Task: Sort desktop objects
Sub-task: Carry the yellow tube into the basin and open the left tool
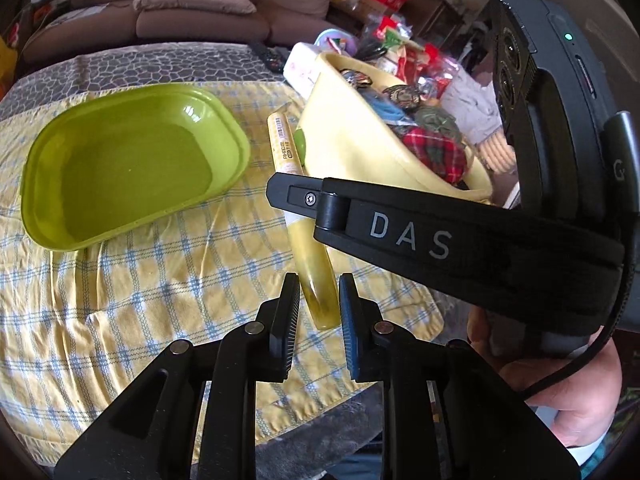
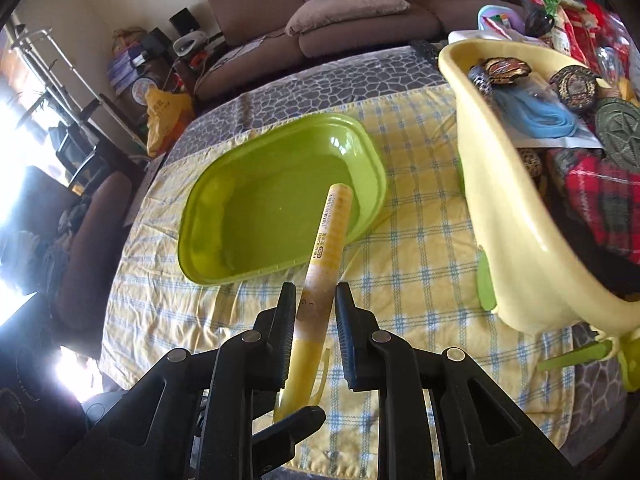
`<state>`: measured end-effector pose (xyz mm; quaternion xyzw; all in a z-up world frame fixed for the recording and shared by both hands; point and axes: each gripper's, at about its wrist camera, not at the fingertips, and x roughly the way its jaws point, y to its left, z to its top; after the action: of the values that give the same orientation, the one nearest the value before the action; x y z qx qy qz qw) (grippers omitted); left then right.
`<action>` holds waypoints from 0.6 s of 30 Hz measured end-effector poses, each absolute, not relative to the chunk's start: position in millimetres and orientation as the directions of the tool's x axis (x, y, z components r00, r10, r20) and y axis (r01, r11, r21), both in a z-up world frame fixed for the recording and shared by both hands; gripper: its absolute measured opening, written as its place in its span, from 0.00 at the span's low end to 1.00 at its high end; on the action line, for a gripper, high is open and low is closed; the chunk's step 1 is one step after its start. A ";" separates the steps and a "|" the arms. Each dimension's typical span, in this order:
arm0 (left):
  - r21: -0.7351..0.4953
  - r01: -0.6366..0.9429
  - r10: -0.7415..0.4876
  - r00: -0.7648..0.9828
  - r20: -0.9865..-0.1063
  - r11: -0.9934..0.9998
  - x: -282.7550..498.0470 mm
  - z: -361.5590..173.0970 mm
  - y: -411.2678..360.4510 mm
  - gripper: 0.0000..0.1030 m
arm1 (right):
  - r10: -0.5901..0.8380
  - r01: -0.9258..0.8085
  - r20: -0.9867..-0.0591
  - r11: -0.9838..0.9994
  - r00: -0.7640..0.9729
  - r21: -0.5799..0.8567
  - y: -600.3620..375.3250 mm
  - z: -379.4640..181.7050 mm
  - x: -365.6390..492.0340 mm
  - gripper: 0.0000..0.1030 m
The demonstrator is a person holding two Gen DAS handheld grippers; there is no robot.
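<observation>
Where the pen lies: the yellow pen (image 1: 317, 280) is held off the checked cloth (image 1: 140, 300), clamped at two places along its length.
Left gripper (image 1: 319, 300): its jaws are nearly closed, and the clear yellow end of the pen is pinched between the two pads, with no gap seen on either side.
Right gripper (image 2: 315, 308): its jaws are also narrowed to a slim gap, and the barrel of the pen (image 2: 328, 236) is pressed between the pads, just above a small drawn face.
Pen, direction: in the right wrist view the labelled end is pointed away from the gripper and is seen over the near edge of the green tray (image 2: 280, 200).
Pen, neighbours: in the left wrist view it is seen between the green tray (image 1: 132, 160) and the pale yellow tub (image 1: 360, 136), with one finger of the right gripper crossing in front of it.
Counts: one pen, one green tray, one pale yellow tub (image 2: 492, 184), one checked cloth and two grippers are counted.
Tub contents: several patches and cloth pieces are piled inside; an exact number cannot be told.
Hand pose: both grippers are tilted downward toward the table; the hand (image 1: 560, 384) on the right gripper is seen at the lower right, wrapped around the handle.
</observation>
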<state>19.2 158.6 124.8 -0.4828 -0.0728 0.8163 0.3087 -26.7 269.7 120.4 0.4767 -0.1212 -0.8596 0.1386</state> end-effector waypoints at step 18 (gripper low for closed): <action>-0.428 -0.524 0.632 -0.308 -0.711 -0.736 -46.4 167.7 288.2 0.17 | -0.221 -0.039 -0.723 -0.945 -0.654 0.324 398.9 189.6 -62.6 0.17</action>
<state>-46.4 288.2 167.7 -0.4664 -0.0583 0.8066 0.3584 -62.6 398.9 189.6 0.4126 -0.1576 -0.8957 0.0510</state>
